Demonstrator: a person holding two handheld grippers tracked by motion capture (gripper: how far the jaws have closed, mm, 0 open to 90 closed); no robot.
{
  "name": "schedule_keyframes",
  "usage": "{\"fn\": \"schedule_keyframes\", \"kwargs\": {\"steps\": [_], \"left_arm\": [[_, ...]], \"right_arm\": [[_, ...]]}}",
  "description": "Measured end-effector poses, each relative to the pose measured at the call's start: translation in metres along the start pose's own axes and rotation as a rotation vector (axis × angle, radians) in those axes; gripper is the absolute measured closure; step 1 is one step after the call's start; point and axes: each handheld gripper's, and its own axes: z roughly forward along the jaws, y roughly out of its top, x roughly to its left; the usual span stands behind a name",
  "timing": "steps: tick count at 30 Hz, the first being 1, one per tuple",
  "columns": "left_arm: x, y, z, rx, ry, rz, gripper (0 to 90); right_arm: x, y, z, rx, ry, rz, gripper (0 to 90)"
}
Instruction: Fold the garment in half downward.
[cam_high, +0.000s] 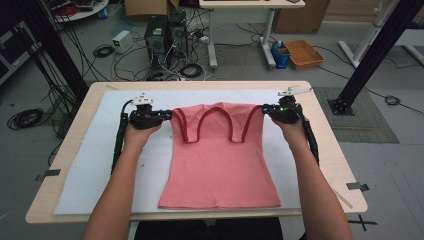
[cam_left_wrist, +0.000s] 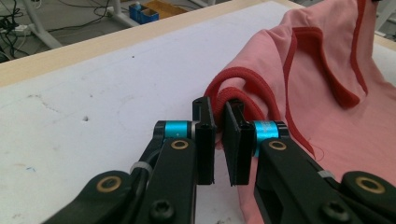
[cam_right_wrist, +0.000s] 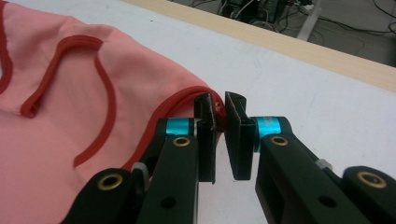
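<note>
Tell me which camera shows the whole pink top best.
The high view: the top lies flat on the white mat, seen from straps to hem. The left gripper view gives a close look at one red-trimmed strap between the left gripper fingers; the right gripper view shows the other edge pinched in the right gripper.

A pink tank top (cam_high: 220, 165) with red trim lies flat on a white mat (cam_high: 90, 165) covering the wooden table (cam_high: 65, 130). The left gripper (cam_high: 167, 116) clamps its far left corner, the right gripper (cam_high: 266, 111) its far right corner. An orange tray (cam_high: 303, 53) sits on the floor beyond.
</note>
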Motion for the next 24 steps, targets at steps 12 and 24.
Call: {"fn": "schedule_keyframes", "kwargs": {"steps": [12,24], "left_arm": [[-0.015,-0.009,-0.019,-0.030,-0.045,0.042,83.2],[-0.036,-0.020,-0.040,-0.080,-0.083,0.087,83.1]], "right_arm": [[0.011,-0.018,-0.020,-0.059,0.048,-0.033,83.5],[0.024,-0.041,-0.051,-0.124,0.116,-0.068,83.5]]}}
